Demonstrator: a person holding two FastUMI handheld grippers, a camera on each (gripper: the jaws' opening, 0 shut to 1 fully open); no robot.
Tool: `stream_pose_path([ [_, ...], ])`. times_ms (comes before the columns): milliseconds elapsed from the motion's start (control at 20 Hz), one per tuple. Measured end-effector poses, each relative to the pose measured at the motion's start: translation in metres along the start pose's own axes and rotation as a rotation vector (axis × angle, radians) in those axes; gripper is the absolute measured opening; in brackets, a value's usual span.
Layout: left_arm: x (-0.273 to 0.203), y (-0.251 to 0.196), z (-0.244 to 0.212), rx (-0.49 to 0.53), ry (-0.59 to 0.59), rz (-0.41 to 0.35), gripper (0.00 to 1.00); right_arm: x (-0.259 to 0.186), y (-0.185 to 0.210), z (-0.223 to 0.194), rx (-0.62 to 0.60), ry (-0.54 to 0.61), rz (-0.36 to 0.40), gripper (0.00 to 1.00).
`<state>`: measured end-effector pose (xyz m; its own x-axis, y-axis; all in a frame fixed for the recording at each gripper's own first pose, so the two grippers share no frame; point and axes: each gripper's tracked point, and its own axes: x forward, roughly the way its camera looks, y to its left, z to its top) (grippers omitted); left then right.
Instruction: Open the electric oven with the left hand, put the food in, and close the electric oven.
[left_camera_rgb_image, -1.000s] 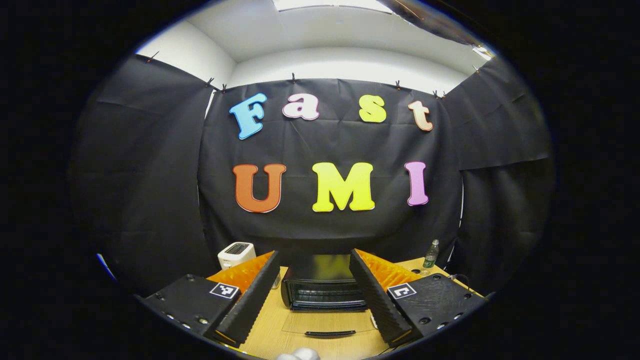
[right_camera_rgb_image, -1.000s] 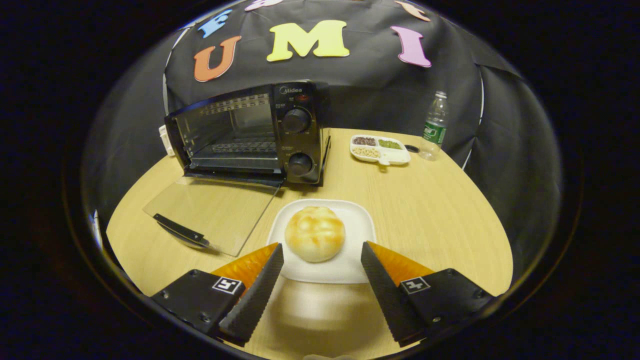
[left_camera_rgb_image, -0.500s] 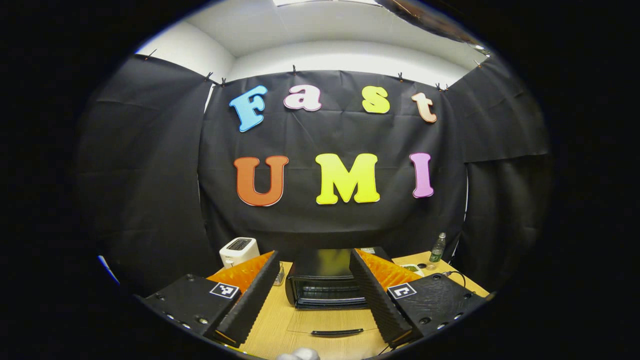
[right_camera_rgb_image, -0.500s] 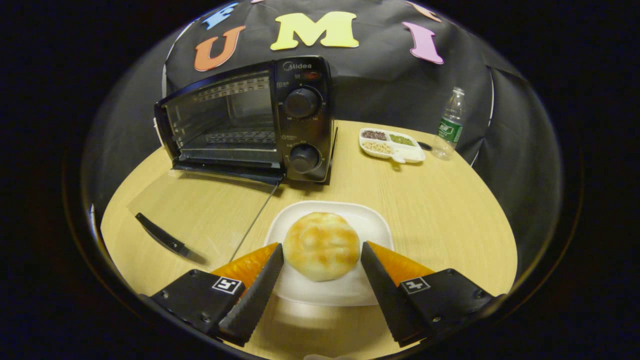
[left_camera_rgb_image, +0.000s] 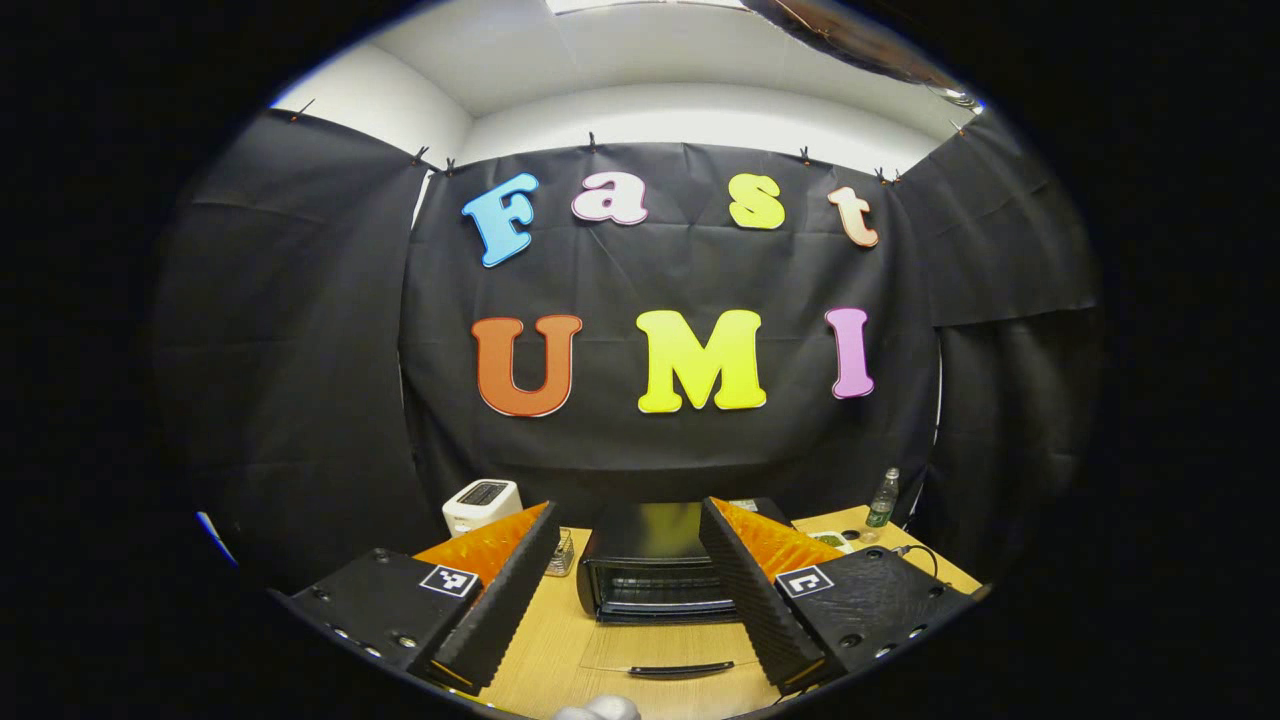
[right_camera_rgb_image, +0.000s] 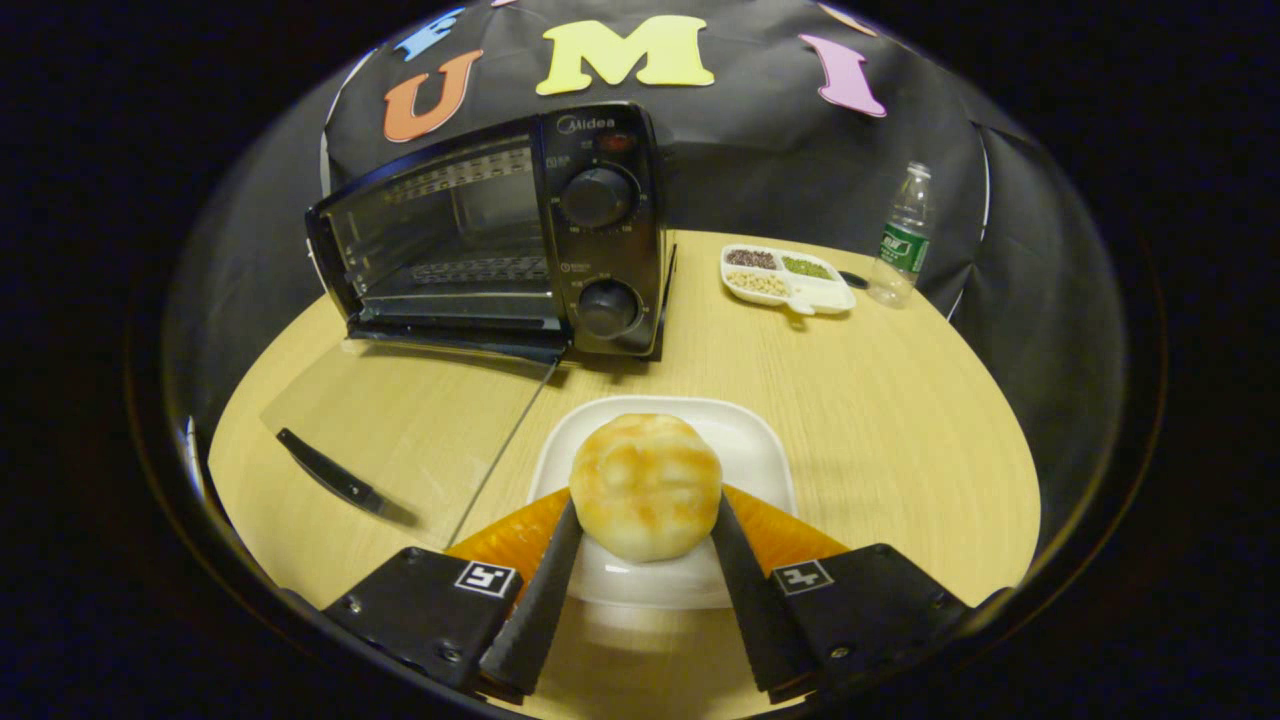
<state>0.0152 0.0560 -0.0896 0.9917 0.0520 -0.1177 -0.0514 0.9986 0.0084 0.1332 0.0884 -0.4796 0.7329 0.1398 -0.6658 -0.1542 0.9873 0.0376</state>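
1. The right gripper (right_camera_rgb_image: 642, 525) clamps a round bun (right_camera_rgb_image: 645, 485) from both sides, above the white plate (right_camera_rgb_image: 765, 455) just in front of the electric oven (right_camera_rgb_image: 500, 245). Whether the bun is lifted clear of the plate cannot be told.

2. The left gripper (left_camera_rgb_image: 628, 590) hangs wide apart and empty, back from the oven and facing its dark cavity.

3. The oven's glass door (right_camera_rgb_image: 400, 425) lies folded flat on the wooden table (right_camera_rgb_image: 880, 400), its black handle (right_camera_rgb_image: 330, 475) farthest from the oven.

4. Risk, as it looks from here: the bun seems soft and domed, so a hard squeeze could crush it and a light one could let it roll out on the way to the oven.

5. The clear door is hard to see; a low carry towards the oven could strike its edge.

6. The wire rack inside the oven gives a rounded bun an uneven seat.

7. The plate is smooth, glossy and square with rounded corners; the oven is a boxy black shell with two round knobs.
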Motion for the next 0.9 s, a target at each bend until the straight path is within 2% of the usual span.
stream_pose_path([
  [200, -0.002, 0.005, 0.000, -0.004, 0.002, -0.003, 0.93, -0.027, 0.012, 0.031, 0.029, -0.070, 0.036, 0.76],
  [250, -0.003, 0.008, 0.001, -0.005, -0.001, -0.001, 0.93, -0.032, 0.019, 0.040, 0.057, -0.089, 0.064, 0.76],
  [450, -0.006, 0.017, 0.001, -0.001, 0.005, 0.002, 0.93, -0.041, 0.066, 0.063, 0.298, -0.107, 0.228, 0.77],
  [600, -0.008, 0.021, 0.002, 0.005, 0.008, -0.004, 0.93, -0.033, 0.100, 0.065, 0.475, -0.069, 0.320, 0.75],
  [800, -0.011, 0.029, -0.002, 0.020, 0.014, -0.013, 0.93, -0.022, 0.140, 0.072, 0.574, -0.053, 0.407, 0.77],
  [850, -0.011, 0.032, -0.004, 0.021, 0.018, -0.015, 0.93, -0.019, 0.150, 0.074, 0.597, -0.047, 0.425, 0.75],
  [900, -0.012, 0.035, -0.006, 0.024, 0.023, -0.012, 0.93, -0.015, 0.161, 0.076, 0.617, -0.046, 0.443, 0.77],
])
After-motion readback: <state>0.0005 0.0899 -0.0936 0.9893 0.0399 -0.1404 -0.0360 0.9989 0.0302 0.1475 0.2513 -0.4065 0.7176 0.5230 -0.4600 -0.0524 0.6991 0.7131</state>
